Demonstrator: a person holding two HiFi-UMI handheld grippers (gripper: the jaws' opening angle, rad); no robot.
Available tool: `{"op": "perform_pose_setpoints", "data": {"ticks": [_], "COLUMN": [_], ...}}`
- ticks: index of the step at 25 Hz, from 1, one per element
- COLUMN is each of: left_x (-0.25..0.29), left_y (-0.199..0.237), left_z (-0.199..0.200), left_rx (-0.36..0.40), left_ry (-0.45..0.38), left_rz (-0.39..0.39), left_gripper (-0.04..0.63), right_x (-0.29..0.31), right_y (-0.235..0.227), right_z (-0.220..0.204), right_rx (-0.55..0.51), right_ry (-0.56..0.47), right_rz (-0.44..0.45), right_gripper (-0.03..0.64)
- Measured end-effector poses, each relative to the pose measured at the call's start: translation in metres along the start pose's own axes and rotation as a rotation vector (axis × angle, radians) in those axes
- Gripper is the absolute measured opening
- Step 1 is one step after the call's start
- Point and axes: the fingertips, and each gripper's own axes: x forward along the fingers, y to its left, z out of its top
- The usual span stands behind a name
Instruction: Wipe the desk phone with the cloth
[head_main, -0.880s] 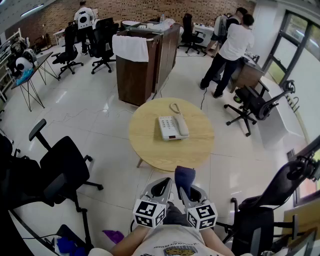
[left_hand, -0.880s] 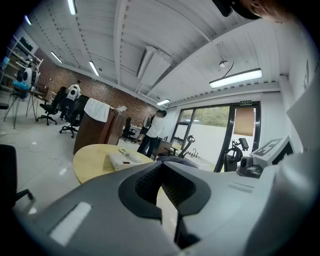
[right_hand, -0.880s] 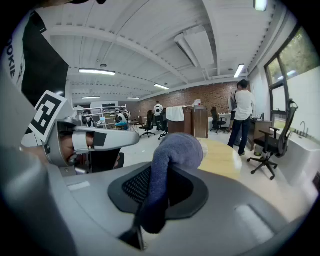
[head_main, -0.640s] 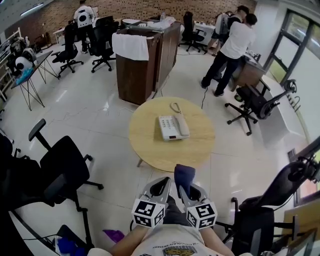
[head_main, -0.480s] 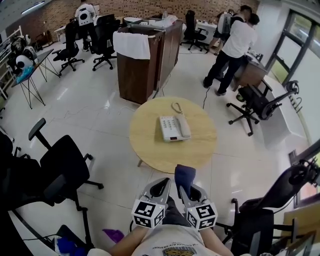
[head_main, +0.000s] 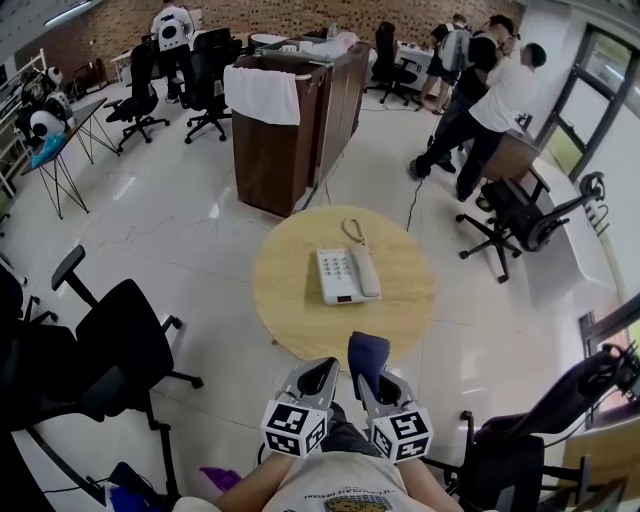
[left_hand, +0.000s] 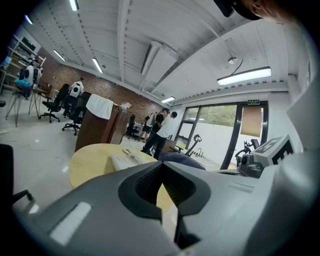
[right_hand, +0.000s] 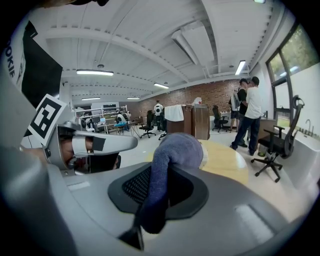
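A white desk phone (head_main: 346, 274) sits in the middle of the round worktop (head_main: 290, 305), well apart from both grippers. The right gripper (head_main: 372, 388) pinches a blue cloth (head_main: 367, 355) in its fingers. The left gripper (head_main: 318, 380) holds its fingers pressed together, empty.

White desk phone (head_main: 347, 274) lying flat near middle of round wooden bench (head_main: 290, 300), handset resting along its right side, cord curling toward far edge. Dark blue cloth (head_main: 367, 356) sticking up, bunched, pinched in my right gripper (head_main: 376, 388) jaws, well apart from phone.
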Motion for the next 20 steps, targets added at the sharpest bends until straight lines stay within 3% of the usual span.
{"op": "perform_pose_setpoints", "data": {"ticks": [20], "left_x": [0.093], "left_y": [0.064], "left_z": [0.037], "left_rx": [0.01], "left_ry": [0.001], "left_rz": [0.09], "left_gripper": [-0.006], "right_x": [0.102], "right_y": [-0.057], "right_z": [0.044], "right_rx": [-0.019], "right_ry": [0.008], "right_rz": [0.1], "right_gripper": [0.067]}}
